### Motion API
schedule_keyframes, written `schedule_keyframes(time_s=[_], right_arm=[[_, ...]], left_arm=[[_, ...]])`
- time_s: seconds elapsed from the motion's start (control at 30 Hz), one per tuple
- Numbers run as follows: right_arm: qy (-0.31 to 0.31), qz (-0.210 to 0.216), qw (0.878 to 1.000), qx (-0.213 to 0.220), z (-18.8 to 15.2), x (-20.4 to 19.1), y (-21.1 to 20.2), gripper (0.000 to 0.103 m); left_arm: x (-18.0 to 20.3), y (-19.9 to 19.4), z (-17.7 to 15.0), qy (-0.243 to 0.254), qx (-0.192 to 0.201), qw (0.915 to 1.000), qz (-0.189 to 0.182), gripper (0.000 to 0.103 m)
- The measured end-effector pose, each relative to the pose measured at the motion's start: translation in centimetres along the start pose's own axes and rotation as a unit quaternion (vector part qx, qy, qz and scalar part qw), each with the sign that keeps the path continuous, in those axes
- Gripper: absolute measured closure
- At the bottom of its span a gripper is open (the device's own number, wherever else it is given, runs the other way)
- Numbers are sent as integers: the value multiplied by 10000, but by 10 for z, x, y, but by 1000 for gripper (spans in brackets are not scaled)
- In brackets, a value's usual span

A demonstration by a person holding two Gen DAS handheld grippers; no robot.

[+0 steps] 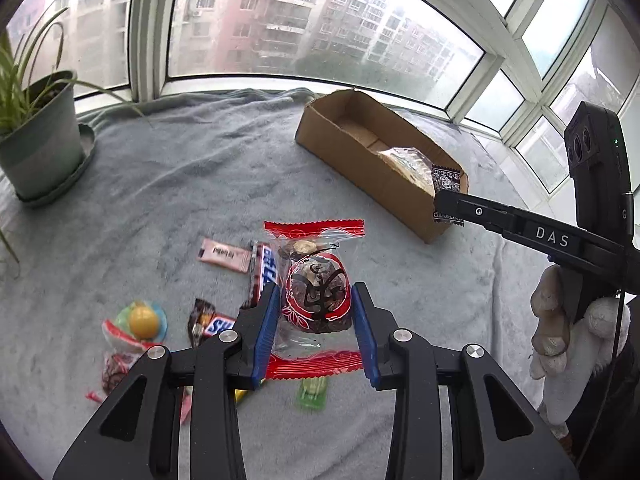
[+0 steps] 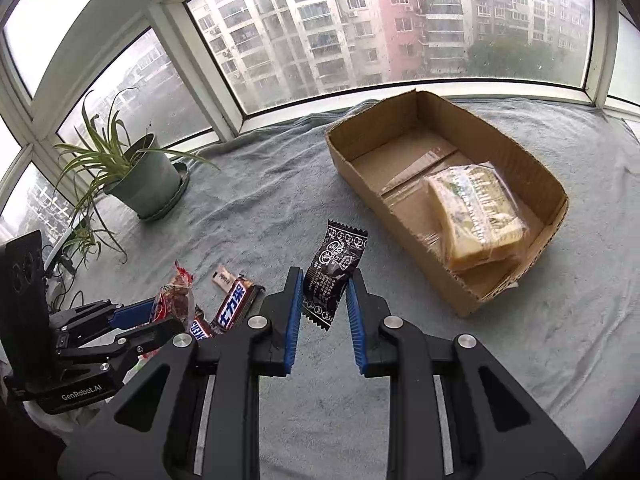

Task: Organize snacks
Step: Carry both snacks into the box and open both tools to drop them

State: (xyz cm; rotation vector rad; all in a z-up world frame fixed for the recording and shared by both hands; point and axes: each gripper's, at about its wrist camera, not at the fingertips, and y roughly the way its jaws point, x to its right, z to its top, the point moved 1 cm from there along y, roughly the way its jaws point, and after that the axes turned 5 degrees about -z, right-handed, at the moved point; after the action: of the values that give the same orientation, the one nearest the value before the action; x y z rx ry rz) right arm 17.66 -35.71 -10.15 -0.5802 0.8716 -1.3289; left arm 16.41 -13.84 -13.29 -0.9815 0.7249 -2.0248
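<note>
Left tool [image 1: 316, 300] is clamped on a red-edged clear snack bag [image 1: 316, 292], right tool [image 2: 324, 284] on a black candy wrapper [image 2: 330, 272], both above the grey towel [image 2: 248, 216] near the cardboard box [image 2: 556, 208].

My left tool [image 1: 315, 300] hiding the lower half of a green candy [image 1: 311, 392] at six o'clock, small print on the black packet [image 2: 334, 270] unreadable, plant [image 1: 24, 76] leaves cut off at nine o'clock, red wrappers [image 1: 114, 360] partly covered.
</note>
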Motion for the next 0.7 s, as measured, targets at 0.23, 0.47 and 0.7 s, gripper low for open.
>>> schedule_keyframes(time_s=[0.23,0.47,0.7], right_arm=[[146,-206,9996,116,30,28,3,80],[335,-418,9985,85,61,60,21,80],[344,-654,9972,-89,74,76,50,80]], left_arm=[[9,14,43,173,110,9997,-140,68],[22,38,93,466,210,9986,-166,68],[29,77,132,538,157,9981,-251,68]])
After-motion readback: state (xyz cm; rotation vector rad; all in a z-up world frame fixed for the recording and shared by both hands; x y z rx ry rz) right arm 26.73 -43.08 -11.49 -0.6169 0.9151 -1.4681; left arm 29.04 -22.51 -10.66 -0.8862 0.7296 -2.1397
